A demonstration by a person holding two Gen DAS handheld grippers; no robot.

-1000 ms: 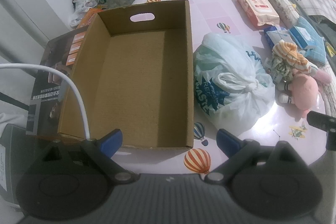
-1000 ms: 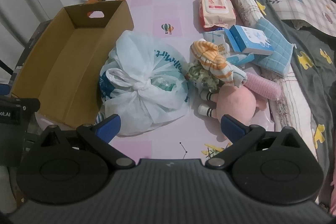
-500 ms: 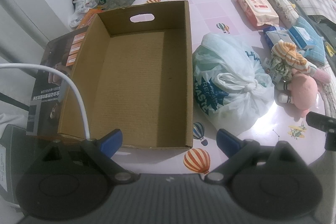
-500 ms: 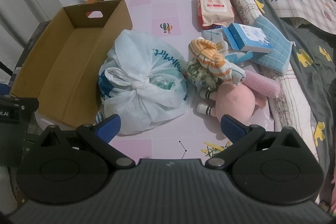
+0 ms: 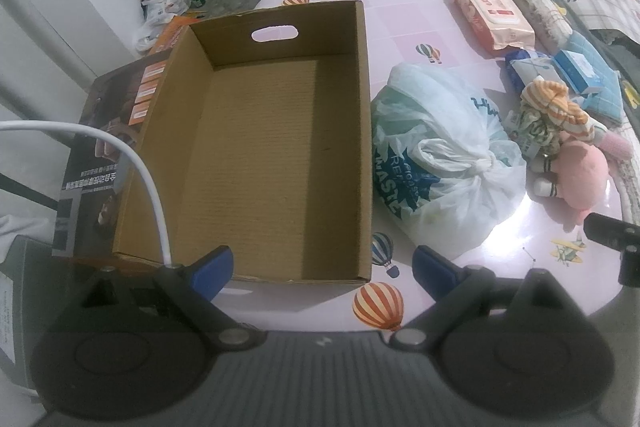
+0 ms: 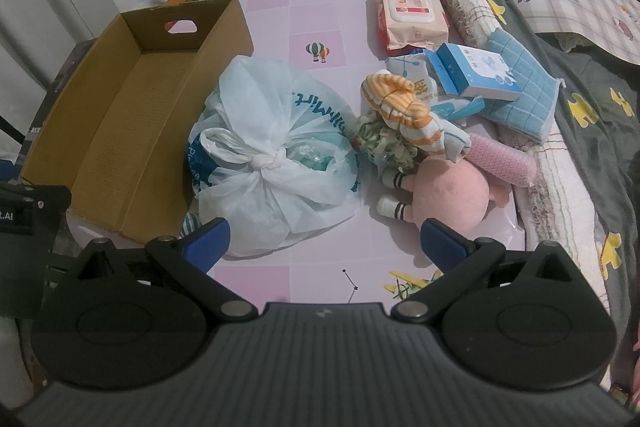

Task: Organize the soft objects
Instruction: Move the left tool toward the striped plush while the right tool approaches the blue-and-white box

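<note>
tied plastic bag (image 6: 276, 155) between cardboard box (image 6: 132, 115) and pink plush (image 6: 448, 197).

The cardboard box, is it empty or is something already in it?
Empty. The cardboard box shows only its bare brown floor; the tied plastic bag sits outside, beside it.

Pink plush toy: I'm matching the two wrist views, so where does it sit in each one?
Left wrist: pink plush toy at the far right edge, right of the tied bag.
Right wrist: pink plush toy right of centre, again just right of the tied bag.
Shared landmark: the cardboard box, central in the left view, at the left in the right view.
</note>
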